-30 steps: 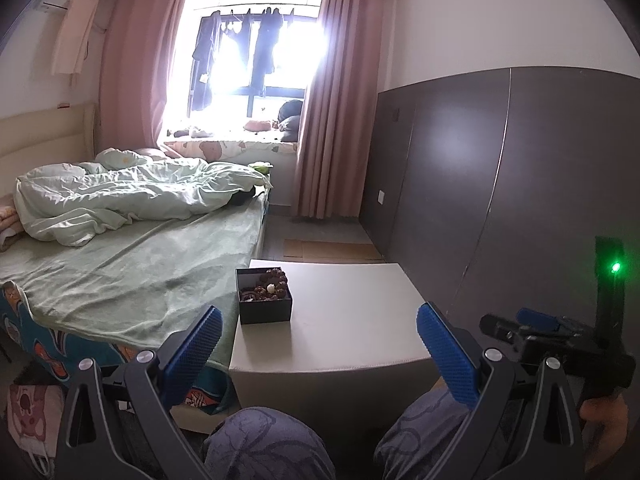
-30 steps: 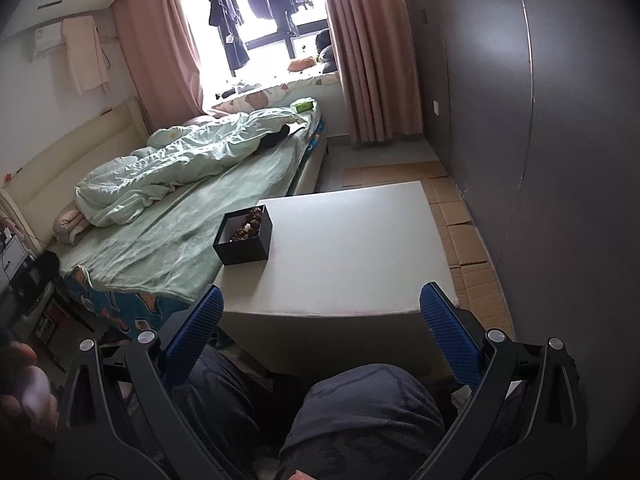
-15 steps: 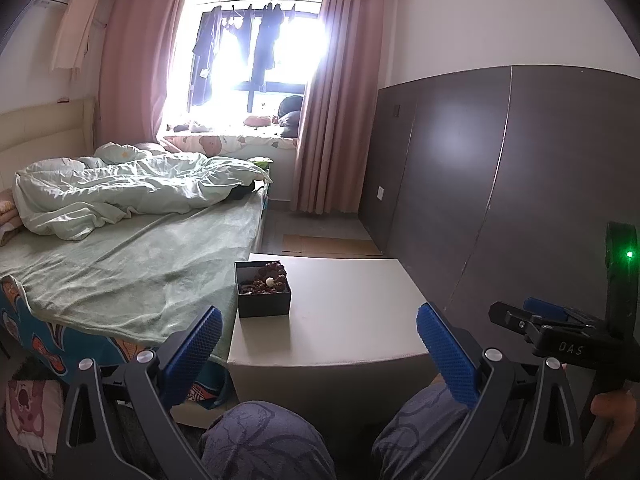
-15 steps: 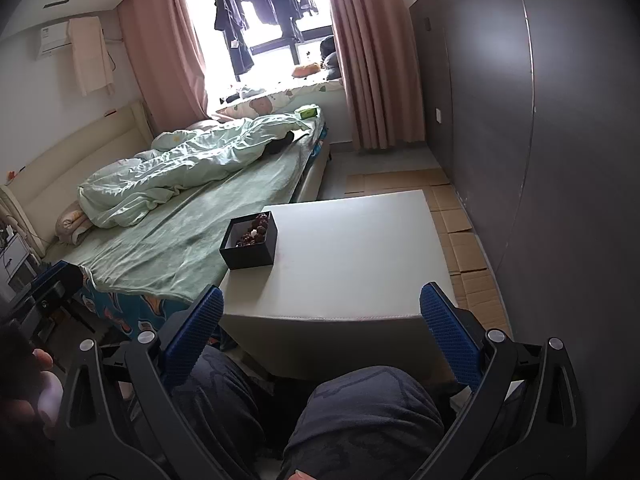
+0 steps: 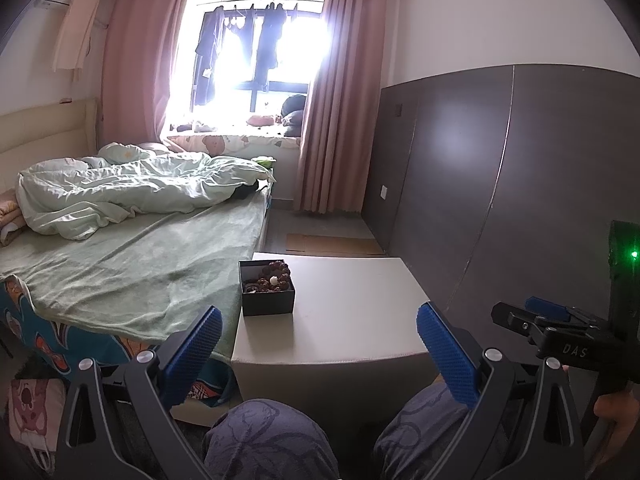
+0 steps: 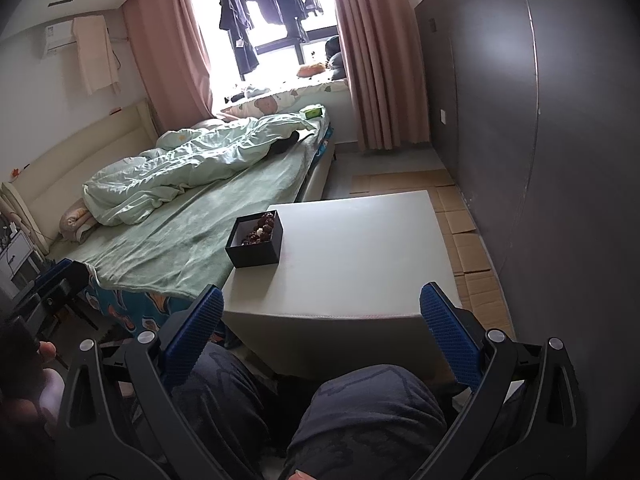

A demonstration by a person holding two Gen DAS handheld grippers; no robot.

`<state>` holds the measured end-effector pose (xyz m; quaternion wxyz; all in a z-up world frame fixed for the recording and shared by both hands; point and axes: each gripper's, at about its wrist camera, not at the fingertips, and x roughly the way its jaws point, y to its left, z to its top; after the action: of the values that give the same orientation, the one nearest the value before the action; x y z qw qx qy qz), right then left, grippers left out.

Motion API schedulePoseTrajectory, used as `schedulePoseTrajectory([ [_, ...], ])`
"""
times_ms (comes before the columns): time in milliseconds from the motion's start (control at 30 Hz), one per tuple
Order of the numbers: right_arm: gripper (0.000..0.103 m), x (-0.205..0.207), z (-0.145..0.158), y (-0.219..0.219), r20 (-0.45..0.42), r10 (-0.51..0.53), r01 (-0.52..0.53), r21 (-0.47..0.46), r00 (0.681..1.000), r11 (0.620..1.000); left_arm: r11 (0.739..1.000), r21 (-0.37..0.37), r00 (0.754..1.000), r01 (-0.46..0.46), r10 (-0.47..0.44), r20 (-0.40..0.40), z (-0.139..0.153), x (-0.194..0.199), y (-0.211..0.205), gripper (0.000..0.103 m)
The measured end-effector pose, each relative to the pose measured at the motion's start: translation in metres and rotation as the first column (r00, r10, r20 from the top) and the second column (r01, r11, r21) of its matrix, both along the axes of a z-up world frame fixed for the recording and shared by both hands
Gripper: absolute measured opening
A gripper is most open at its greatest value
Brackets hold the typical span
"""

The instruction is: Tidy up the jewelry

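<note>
A small black open box (image 5: 267,294) holds dark brown bead jewelry (image 5: 272,276) with one white bead. It stands at the left far part of a low white table (image 5: 352,312). It also shows in the right wrist view (image 6: 254,245) with the beads (image 6: 261,231) inside. My left gripper (image 5: 320,340) is open and empty, held near the table's front edge above the person's knees. My right gripper (image 6: 322,320) is open and empty, also short of the table's front edge.
A bed (image 5: 120,256) with a green sheet and rumpled quilt lies against the table's left side. A dark wall panel (image 5: 500,184) runs along the right. Cardboard sheets (image 6: 468,248) lie on the floor by the table. The person's knees (image 6: 360,412) are below the grippers.
Both cameras have tilted and shifted slightly, and the table and box now sit a bit lower and nearer in the left wrist view. Both grippers stayed open. The box has not moved.
</note>
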<state>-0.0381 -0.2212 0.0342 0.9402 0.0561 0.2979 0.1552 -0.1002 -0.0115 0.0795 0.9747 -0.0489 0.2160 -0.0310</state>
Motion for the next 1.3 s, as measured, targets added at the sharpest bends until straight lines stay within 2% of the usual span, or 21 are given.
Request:
schedulePoseTrajectory([
  [333,0.098,-0.0023,-0.0006,0.0017,0.014,-0.013,0.014,-0.028,1.0,1.0,1.0,0.022,1.0,-0.005,0.005,0.007,-0.003,-0.0007,-0.003,0.095],
  [800,0.098,0.0008,-0.0022,-0.0005,0.002,-0.019,0.019,-0.019,1.0,1.0,0.999,0.034,1.0,-0.016,0.015,0.018,0.0,-0.0024,-0.0037,0.095],
  [1300,0.098,0.0027,-0.007,0.0015,0.0,-0.021,0.021,-0.026,1.0,0.999,0.999,0.016,0.999,-0.029,0.028,0.025,0.0039,-0.0042,0.0018,0.095],
])
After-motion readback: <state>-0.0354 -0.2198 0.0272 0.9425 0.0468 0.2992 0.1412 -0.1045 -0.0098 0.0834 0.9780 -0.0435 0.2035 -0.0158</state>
